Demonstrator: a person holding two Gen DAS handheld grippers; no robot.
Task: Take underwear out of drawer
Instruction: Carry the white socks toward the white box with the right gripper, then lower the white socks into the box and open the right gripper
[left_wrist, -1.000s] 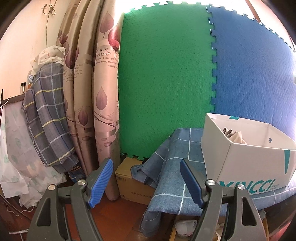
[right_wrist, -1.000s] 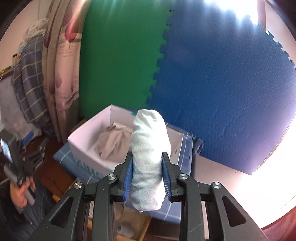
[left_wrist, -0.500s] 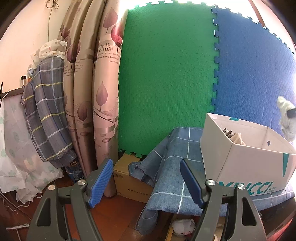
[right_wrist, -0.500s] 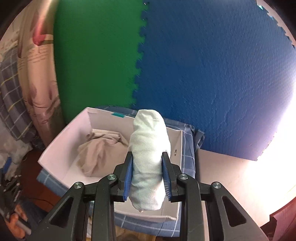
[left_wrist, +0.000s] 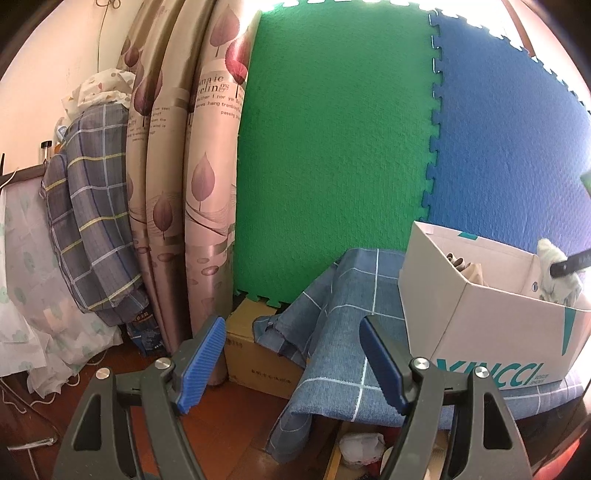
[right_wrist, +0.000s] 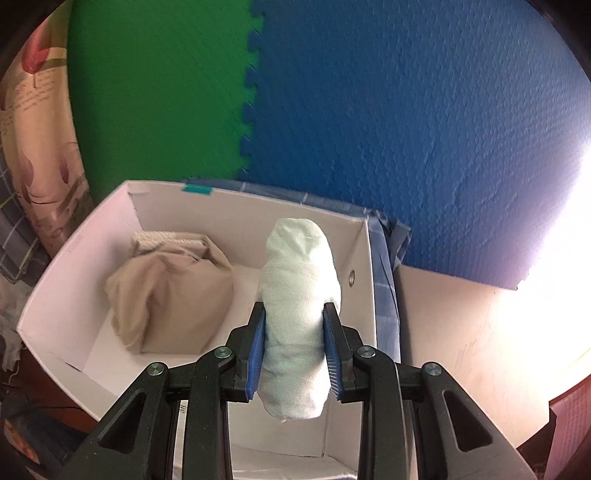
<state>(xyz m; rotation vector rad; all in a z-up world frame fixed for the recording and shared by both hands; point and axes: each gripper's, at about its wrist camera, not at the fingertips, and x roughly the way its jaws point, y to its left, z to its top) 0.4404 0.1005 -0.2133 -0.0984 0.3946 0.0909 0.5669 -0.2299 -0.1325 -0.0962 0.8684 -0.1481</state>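
The white box (right_wrist: 364, 258) plays the part of the drawer here. It sits on a blue checked cloth (left_wrist: 343, 295), right in front of the blue mat (right_wrist: 424, 129) on the wall. Its top is open, so things can be lifted straight up and out.

The right hand-held gripper (right_wrist: 294, 349) is squeezed tight on a rolled white underwear (right_wrist: 299, 295). Both blue pads (right_wrist: 256, 350) press into the soft roll from the two sides, about halfway down it. The roll stands up tall between them, so I think it will not slip or unroll. It hangs above the box, near the box's right wall, and it does not seem to touch the bottom.

A beige cloth (right_wrist: 166, 291) is bunched up inside the box, on the left side, apart from the roll.

The left hand-held gripper (left_wrist: 291, 358) is wide apart and holds nothing. It waits to the left of the box, low down and not touching it. I think it stays out of the way, because one hand is enough for this small roll.
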